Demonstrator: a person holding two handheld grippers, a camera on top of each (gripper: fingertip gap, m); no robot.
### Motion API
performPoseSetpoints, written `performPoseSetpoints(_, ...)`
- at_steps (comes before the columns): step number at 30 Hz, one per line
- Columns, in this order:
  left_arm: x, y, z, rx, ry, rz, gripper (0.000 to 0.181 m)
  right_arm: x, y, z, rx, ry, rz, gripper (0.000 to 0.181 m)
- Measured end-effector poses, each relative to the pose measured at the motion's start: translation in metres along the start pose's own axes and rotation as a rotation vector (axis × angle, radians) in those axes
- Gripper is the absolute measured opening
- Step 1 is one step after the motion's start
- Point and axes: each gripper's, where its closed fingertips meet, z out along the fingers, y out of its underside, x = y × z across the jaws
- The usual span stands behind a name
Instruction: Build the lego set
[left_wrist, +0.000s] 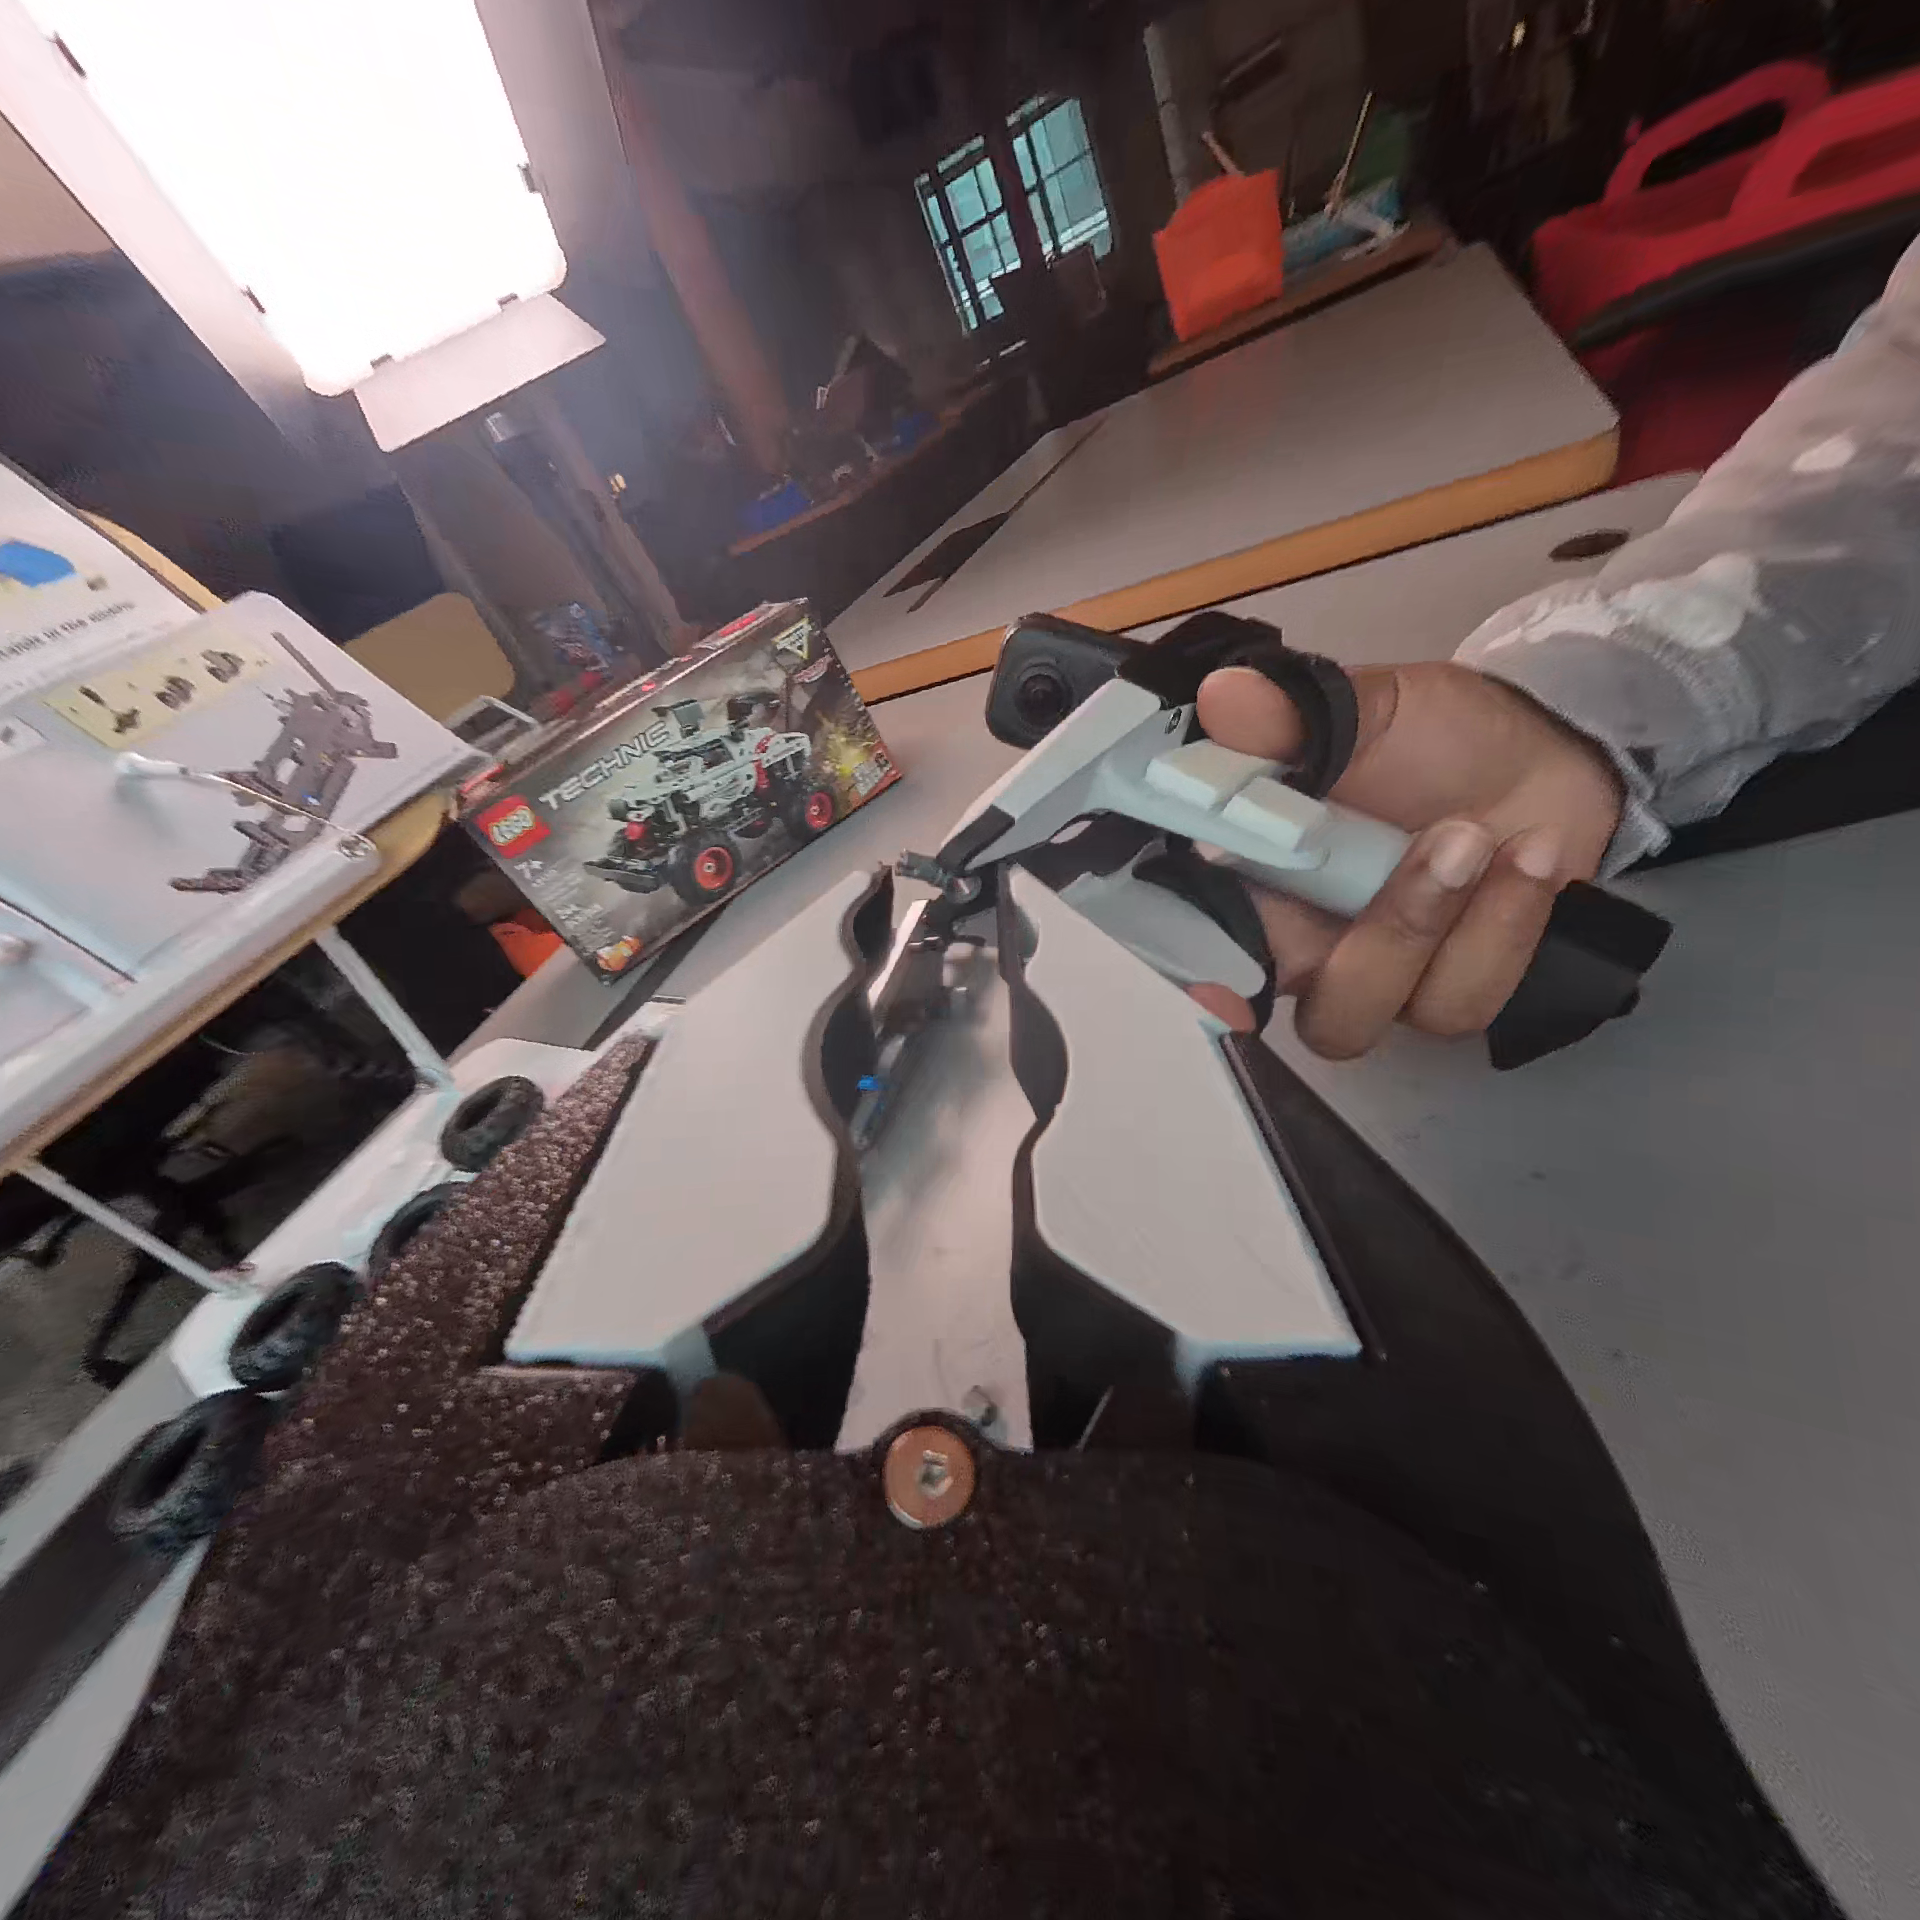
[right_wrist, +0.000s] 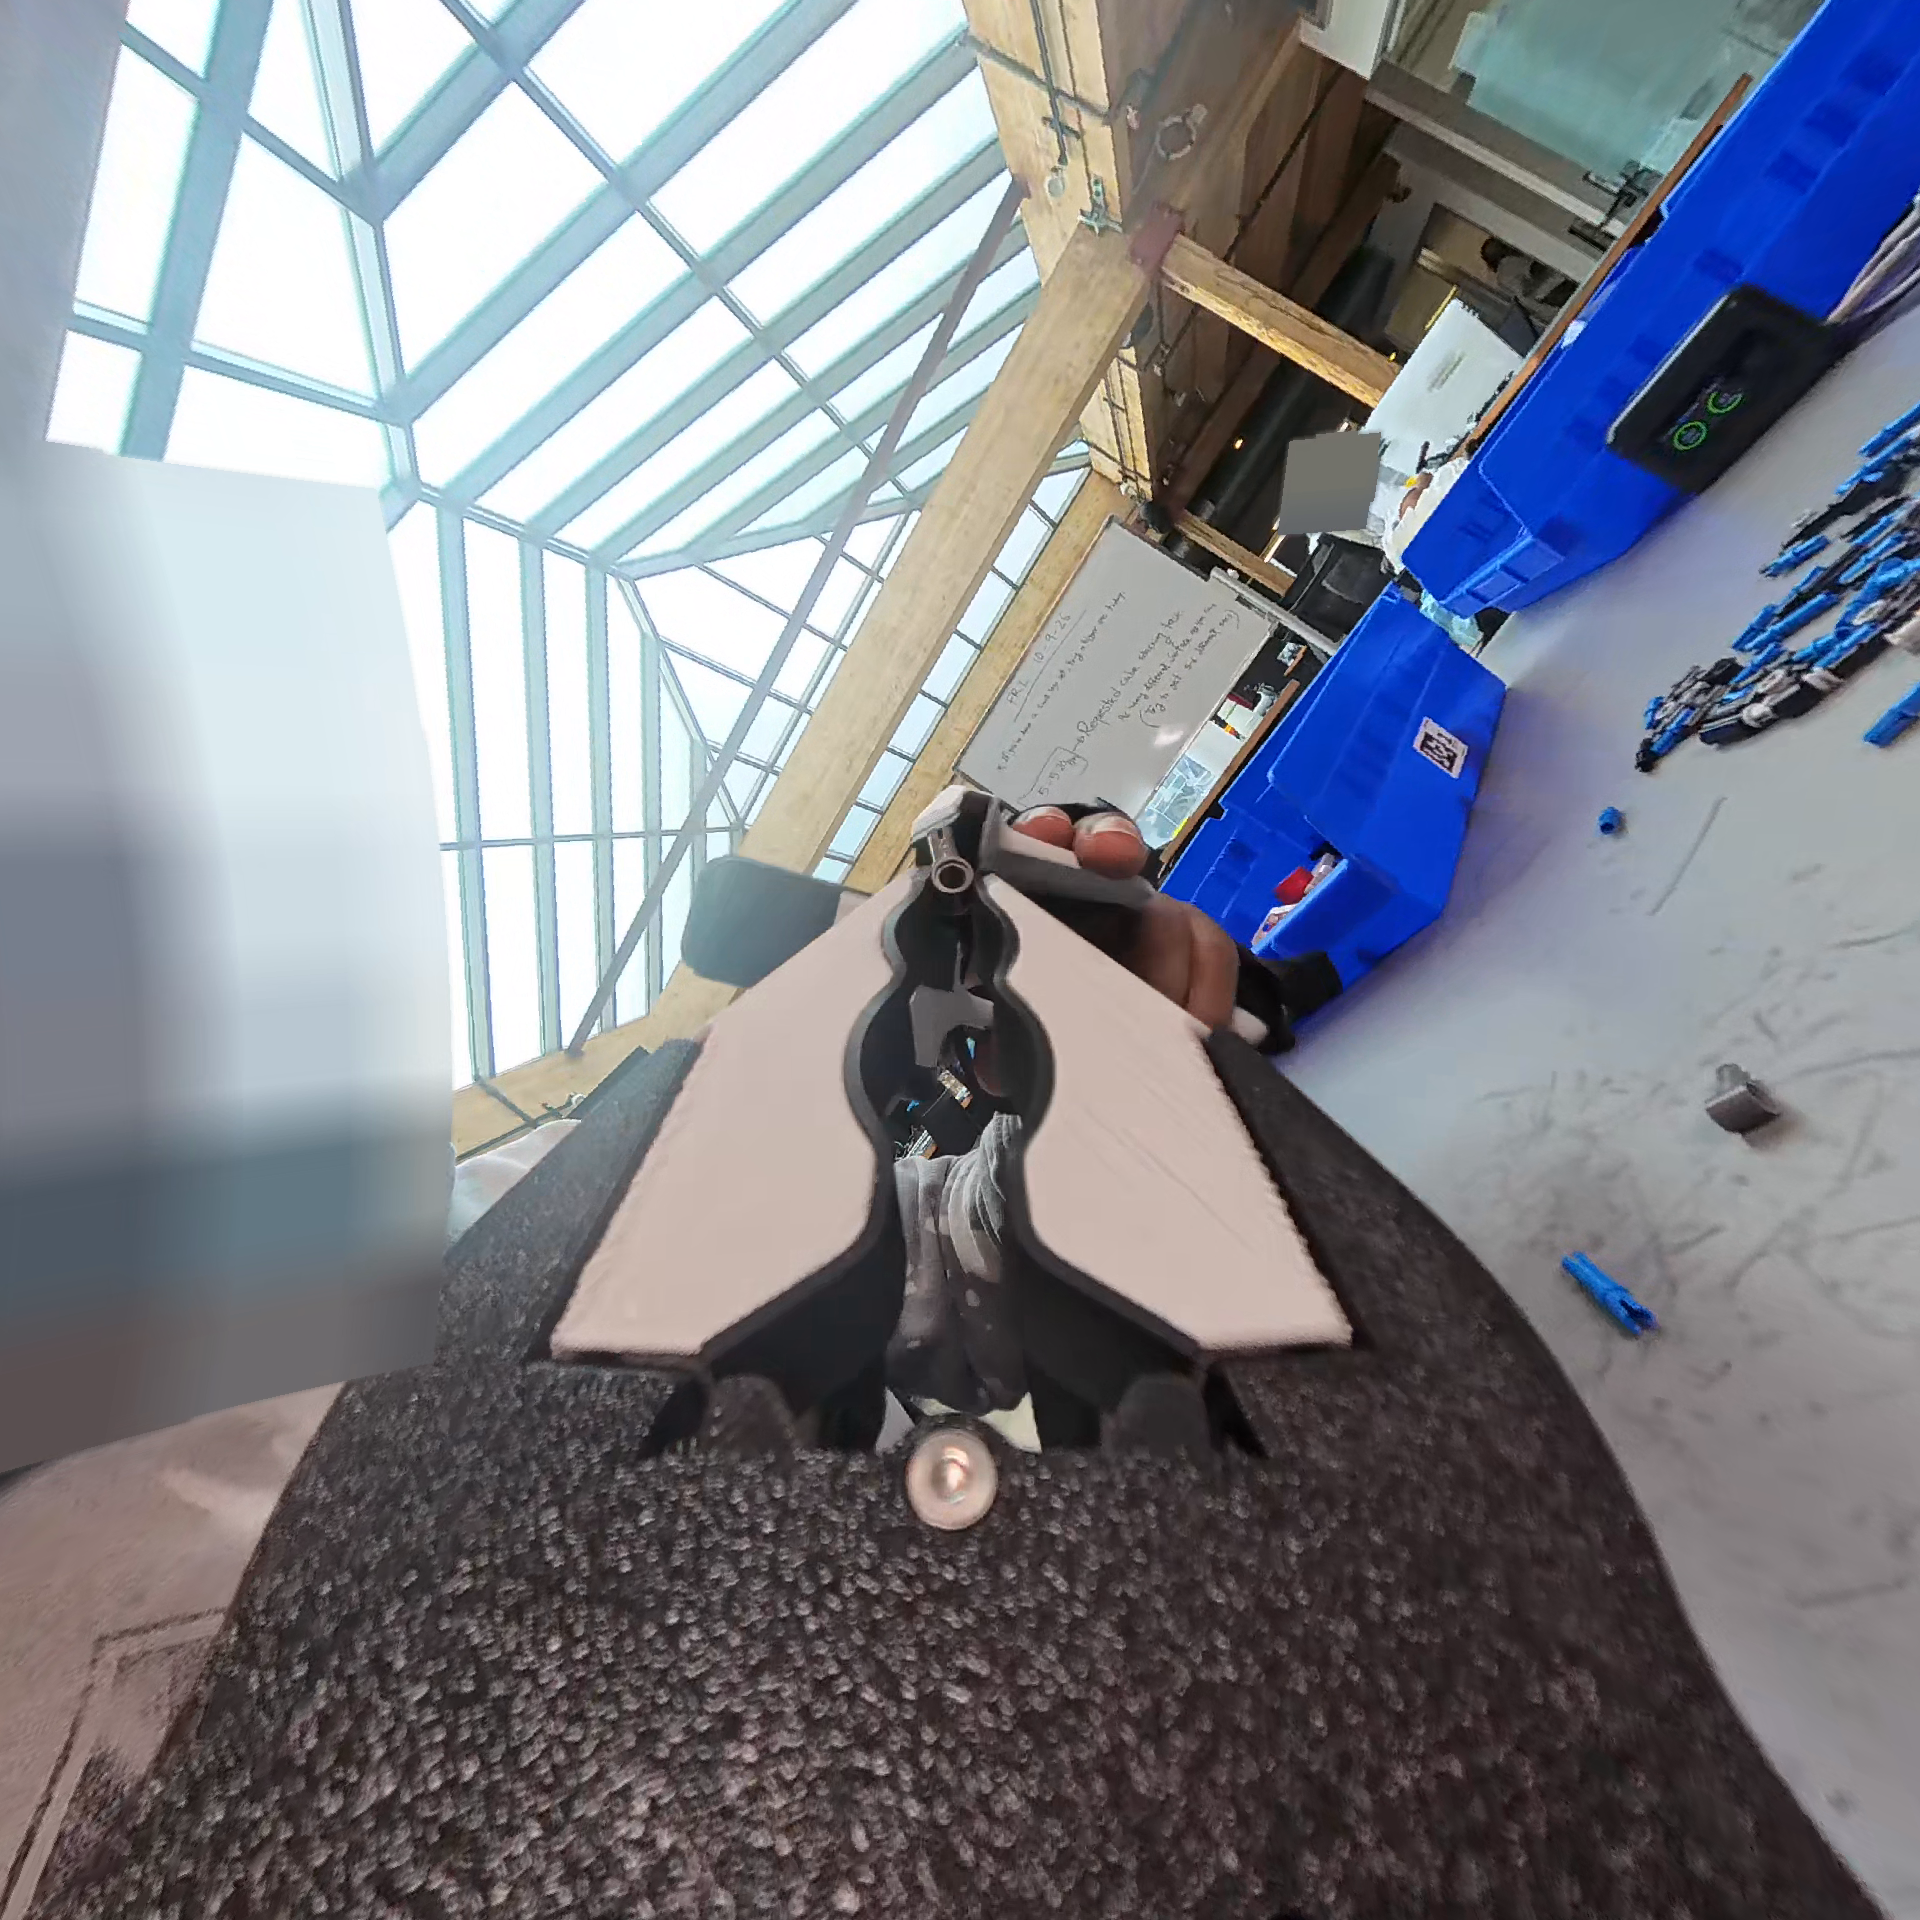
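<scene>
My left gripper (left_wrist: 940, 894) is shut on a dark grey lego assembly (left_wrist: 899, 997) with a blue pin (left_wrist: 868, 1086), held above the grey table (left_wrist: 1662, 1299). My right gripper (left_wrist: 940, 860), held by a hand, comes in from the right, its tip touching the far end of the assembly. In the right wrist view the right gripper (right_wrist: 951, 896) is shut on a small grey tube-like piece (right_wrist: 951, 878) at its tips. The left gripper (right_wrist: 971, 816) and the hand holding it show just beyond. The joint between piece and assembly is hidden.
The lego box (left_wrist: 686, 800) lies at the table's far edge. An open instruction booklet (left_wrist: 208, 748) stands at the left. Black tyres (left_wrist: 488, 1122) lie on a white tray (left_wrist: 416, 1174). Blue bins (right_wrist: 1382, 790), a pile of blue and black pieces (right_wrist: 1818, 644), a blue pin (right_wrist: 1605, 1304) and a grey piece (right_wrist: 1740, 1107) lie to the right. Only a small space, under 4 cm, lies between the two pairs of fingers.
</scene>
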Motion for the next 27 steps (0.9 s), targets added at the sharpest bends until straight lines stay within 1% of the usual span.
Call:
performPoseSetpoints(4,0.0,0.012,0.001,-0.076,-0.06,0.227,0.02,0.013,0.003,-0.003,-0.038,0.061,0.023,0.006)
performPoseSetpoints(7,0.002,0.021,0.0,-0.126,-0.06,0.316,0.018,0.021,0.008,-0.006,-0.093,0.117,0.019,0.006)
performPoseSetpoints(9,0.005,0.026,0.0,-0.147,-0.044,0.34,0.018,0.025,0.011,-0.009,-0.137,0.15,-0.019,0.006)
performPoseSetpoints(11,0.008,0.025,0.0,-0.129,-0.007,0.299,0.018,0.023,0.014,-0.01,-0.184,0.148,-0.053,0.007)
performPoseSetpoints(14,0.015,0.019,-0.003,-0.072,0.067,0.191,0.018,0.014,0.019,-0.01,-0.252,0.112,-0.126,0.009)
performPoseSetpoints(15,0.017,0.016,-0.004,-0.056,0.093,0.153,0.018,0.008,0.021,-0.01,-0.278,0.083,-0.14,0.015)
performPoseSetpoints(17,0.021,0.012,-0.006,-0.032,0.149,0.099,0.018,0.0,0.024,-0.012,-0.325,0.043,-0.15,0.02)
performPoseSetpoints(20,0.027,0.011,-0.008,-0.029,0.189,0.078,0.018,0.001,0.025,-0.016,-0.359,0.056,-0.195,0.016)
performPoseSetpoints(22,0.031,0.013,-0.008,-0.034,0.207,0.084,0.018,0.004,0.027,-0.018,-0.381,0.08,-0.214,0.009)
performPoseSetpoints(25,0.031,0.013,-0.007,-0.034,0.205,0.08,0.018,0.006,0.026,-0.018,-0.369,0.083,-0.196,0.007)
performPoseSetpoints(27,0.027,0.013,-0.005,-0.028,0.172,0.072,0.019,0.007,0.02,-0.017,-0.328,0.081,-0.164,0.007)
